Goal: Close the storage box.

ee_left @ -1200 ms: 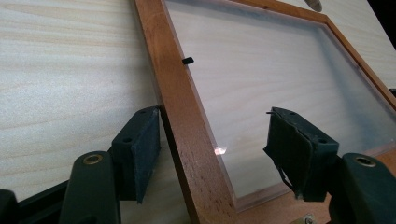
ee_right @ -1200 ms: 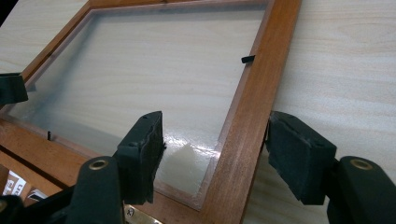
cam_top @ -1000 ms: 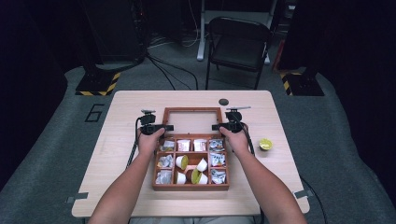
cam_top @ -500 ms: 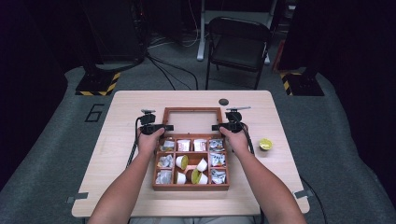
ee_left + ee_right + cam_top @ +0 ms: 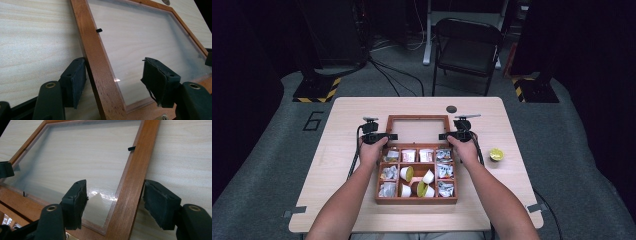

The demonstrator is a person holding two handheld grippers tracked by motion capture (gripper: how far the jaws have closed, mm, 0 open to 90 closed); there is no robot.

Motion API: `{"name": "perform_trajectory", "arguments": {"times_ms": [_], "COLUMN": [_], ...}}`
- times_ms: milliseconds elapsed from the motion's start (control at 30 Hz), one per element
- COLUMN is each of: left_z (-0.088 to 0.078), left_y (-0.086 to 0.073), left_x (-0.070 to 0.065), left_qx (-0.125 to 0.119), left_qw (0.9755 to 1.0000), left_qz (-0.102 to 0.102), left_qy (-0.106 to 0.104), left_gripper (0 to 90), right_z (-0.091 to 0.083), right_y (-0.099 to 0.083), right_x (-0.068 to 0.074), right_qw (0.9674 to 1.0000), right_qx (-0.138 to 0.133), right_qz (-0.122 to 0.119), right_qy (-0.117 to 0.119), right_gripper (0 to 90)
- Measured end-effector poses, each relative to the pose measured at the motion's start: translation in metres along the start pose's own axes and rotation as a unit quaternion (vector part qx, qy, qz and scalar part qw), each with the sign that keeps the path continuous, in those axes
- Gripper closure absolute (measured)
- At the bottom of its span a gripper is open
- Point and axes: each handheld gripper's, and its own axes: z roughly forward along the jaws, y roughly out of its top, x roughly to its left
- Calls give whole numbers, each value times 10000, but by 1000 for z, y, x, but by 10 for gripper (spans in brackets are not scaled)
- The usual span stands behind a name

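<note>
Wooden box point(image 5: 416, 199) on table, glass-paned lid point(image 5: 417, 130) open, lying flat behind

A pale wooden table point(image 5: 347, 165) carries an open compartment box point(image 5: 416, 200), a green cup point(image 5: 496, 154) and a dark disc point(image 5: 451, 109).

The lid point(image 5: 95, 62) is showing a reddish, satin-smooth wooden frame around a clear glossy pane point(image 5: 75, 157), probably plastic, which is catching glare. The table point(image 5: 347, 165) is looking like pale matt wood grain. The jaw pads point(image 5: 75, 82) are appearing matt black and rubbery.
</note>
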Motion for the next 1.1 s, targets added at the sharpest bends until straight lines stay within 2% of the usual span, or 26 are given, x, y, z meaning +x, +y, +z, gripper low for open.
{"name": "perform_trajectory", "arguments": {"times_ms": [100,267,367,400,467,500,567,633,733,1100], "left_z": [0,0,0,0,0,0,0,0,0,0], "left_y": [0,0,0,0,0,0,0,0,0,1], "left_x": [0,0,0,0,0,0,0,0,1,1], "left_qx": [5,10,12,15,11,9,13,18,17,28], "left_qw": [10000,10000,10000,10000,10000,10000,10000,10000,10000,10000], "left_qz": [-6,-12,-15,4,-12,-16,3,8,6,-25], "left_qy": [-1,7,8,7,8,7,9,11,5,-21], "left_gripper": [358,359,360,360,360,361,361,361,361,363], "right_z": [0,-4,-5,-5,-5,-5,-4,-4,-3,1], "right_y": [0,1,2,2,2,2,2,2,2,2], "right_x": [-1,-3,-4,-3,-5,-4,-6,-5,-5,-5], "right_qw": [10000,9994,9995,9993,9994,9991,9992,9990,9994,9993], "right_qx": [-22,-5,-60,-46,-67,-41,-2,39,-4,45], "right_qz": [17,280,223,306,260,357,297,370,278,338], "right_qy": [39,186,222,229,230,243,254,253,215,174], "right_gripper": [352,361,366,367,368,367,367,367,367,367]}}
